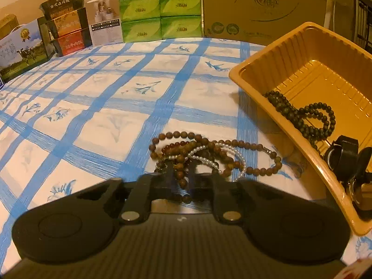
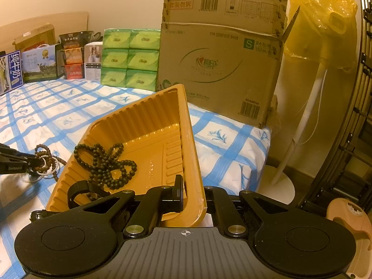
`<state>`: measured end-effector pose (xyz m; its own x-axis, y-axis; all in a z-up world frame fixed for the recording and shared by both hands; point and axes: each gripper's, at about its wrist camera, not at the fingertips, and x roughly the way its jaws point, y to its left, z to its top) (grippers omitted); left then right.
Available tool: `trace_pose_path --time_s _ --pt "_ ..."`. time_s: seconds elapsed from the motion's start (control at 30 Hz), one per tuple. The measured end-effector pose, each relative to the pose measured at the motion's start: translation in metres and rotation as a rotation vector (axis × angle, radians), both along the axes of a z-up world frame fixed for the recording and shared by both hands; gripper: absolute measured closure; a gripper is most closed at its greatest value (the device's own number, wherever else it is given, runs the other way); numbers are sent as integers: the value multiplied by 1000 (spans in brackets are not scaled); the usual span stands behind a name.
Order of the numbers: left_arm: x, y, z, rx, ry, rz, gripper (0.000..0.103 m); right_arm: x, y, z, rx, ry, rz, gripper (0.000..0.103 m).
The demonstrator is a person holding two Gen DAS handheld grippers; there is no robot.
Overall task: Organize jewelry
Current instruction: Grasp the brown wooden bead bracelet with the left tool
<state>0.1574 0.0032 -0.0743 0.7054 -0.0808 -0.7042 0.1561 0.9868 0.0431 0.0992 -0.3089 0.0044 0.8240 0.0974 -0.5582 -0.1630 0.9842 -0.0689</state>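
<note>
A tangle of brown bead strands [image 1: 232,143] with a white pearl bracelet [image 1: 241,162] lies on the blue-checked sheet [image 1: 104,107]. My left gripper [image 1: 180,171] is shut on one brown strand at the near edge of the pile; the right wrist view shows it too [image 2: 38,161] with the brown beads [image 2: 47,157]. To the right, an orange plastic tray [image 1: 274,114] is tilted and holds a dark green bead strand [image 1: 302,116] [image 2: 109,162] and a black strap-like item [image 2: 78,190]. My right gripper [image 2: 193,197] is shut on the tray's near rim [image 2: 193,153].
Along the far side stand milk cartons [image 2: 39,65], stacked food boxes [image 1: 67,23], green tissue packs [image 1: 160,9] and a large cardboard box [image 2: 220,65]. The bed's edge [image 2: 262,153] drops off to the right, where a white fan stand [image 2: 304,116] holds a yellow bag.
</note>
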Motion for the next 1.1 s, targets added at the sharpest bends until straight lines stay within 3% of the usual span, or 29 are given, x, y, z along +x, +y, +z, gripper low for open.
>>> trace_pose_path --time_s 0.27,0.93,1.1 --pt "-22 10 21 16 -50 -8 97 -2 1 0 4 -6 1 98" --pt "-41 57 123 -54 -226 -30 97 -4 5 4 5 -14 5 97" --pt "-40 56 149 -41 -277 -46 97 -4 5 4 6 -13 4 97"
